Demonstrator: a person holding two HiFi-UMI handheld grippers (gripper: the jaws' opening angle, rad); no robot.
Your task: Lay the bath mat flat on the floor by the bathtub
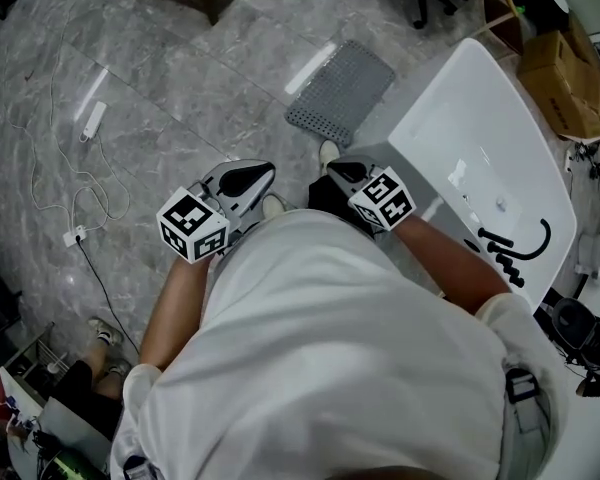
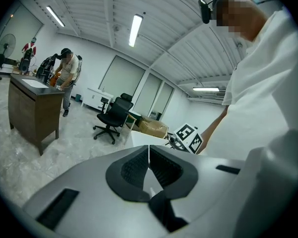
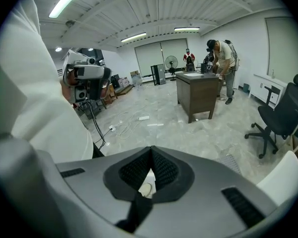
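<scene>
Beside the bathtub (image 1: 480,138), seen from the head view, a person in a white shirt stands on the grey marble floor (image 1: 180,78) with both tools drawn in close to the body. The left gripper (image 1: 250,178) and right gripper (image 1: 344,171) point forward over the floor, each with its marker cube nearest the camera. The bath mat (image 1: 342,90), grey and dotted, lies flat on the floor just beside the near end of the white tub, well apart from both grippers. A white power strip (image 1: 92,120) and its cable trail across the floor at the left; a cardboard box (image 1: 565,78) sits beyond the tub.

From the left gripper view, the left gripper (image 2: 149,153) has its ribbed pads pressed together with nothing between them. Past it are a brown desk (image 2: 34,108) with a person working at it, a black office chair (image 2: 114,115) and the right gripper's marker cube (image 2: 189,137).

From the right gripper view, the right gripper (image 3: 151,155) likewise has its pads meeting, holding nothing. A corner of the bath mat (image 3: 232,161) shows on the floor at the right, next to the tub's white edge (image 3: 288,175). The desk (image 3: 198,93) and office chair (image 3: 283,118) stand farther off.
</scene>
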